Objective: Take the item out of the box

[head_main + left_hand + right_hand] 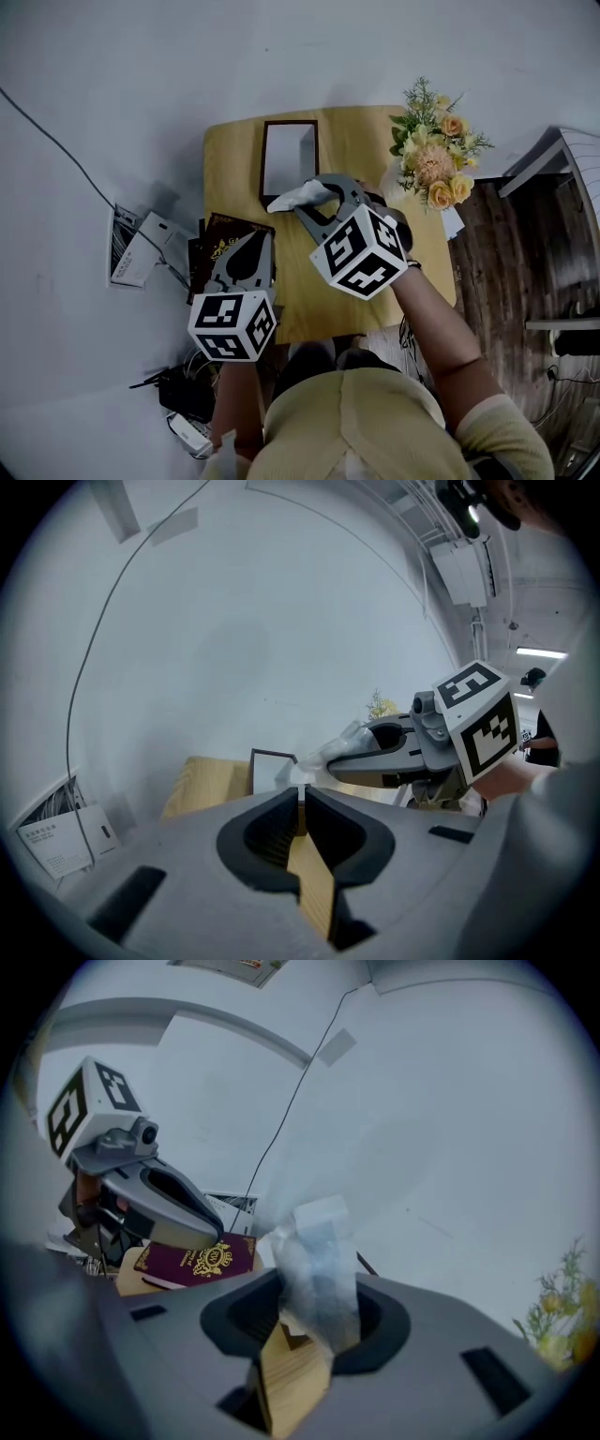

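Packet [296,196] clamped in right gripper's [317,201] jaws, held up just near of the open box [262,159], box on far part of wooden table [234,150], left gripper [251,246] closed and empty at near left, above maroon booklet [197,1262], flowers [433,155] at far right.

I can read no text here. The maroon booklet [197,1262] at the tabletop's [356,141] left edge shows gold lettering, illegible.
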Action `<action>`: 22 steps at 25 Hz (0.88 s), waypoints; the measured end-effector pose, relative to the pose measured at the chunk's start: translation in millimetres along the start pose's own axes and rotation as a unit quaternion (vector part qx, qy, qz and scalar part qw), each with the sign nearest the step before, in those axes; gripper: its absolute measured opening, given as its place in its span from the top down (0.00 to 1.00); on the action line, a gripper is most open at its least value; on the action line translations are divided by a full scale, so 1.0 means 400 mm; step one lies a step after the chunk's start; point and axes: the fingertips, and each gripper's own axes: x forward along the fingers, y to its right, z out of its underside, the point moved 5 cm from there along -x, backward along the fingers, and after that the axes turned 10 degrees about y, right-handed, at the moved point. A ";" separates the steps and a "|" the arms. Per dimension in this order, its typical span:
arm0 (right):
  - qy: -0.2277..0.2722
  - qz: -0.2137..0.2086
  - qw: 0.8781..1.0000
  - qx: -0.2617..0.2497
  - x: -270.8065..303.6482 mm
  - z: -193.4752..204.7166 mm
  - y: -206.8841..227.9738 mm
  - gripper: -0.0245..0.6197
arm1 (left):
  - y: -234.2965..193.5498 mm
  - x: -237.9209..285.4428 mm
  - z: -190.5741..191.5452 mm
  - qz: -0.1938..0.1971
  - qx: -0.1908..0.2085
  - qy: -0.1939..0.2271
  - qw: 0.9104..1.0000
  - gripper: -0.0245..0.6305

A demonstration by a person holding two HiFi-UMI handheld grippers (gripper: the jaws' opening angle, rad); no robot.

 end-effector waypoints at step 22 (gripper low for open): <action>0.047 0.074 0.973 0.213 -0.194 0.161 -0.081 0.73 | 0.054 -0.094 0.049 -0.022 -0.018 0.027 0.999 0.91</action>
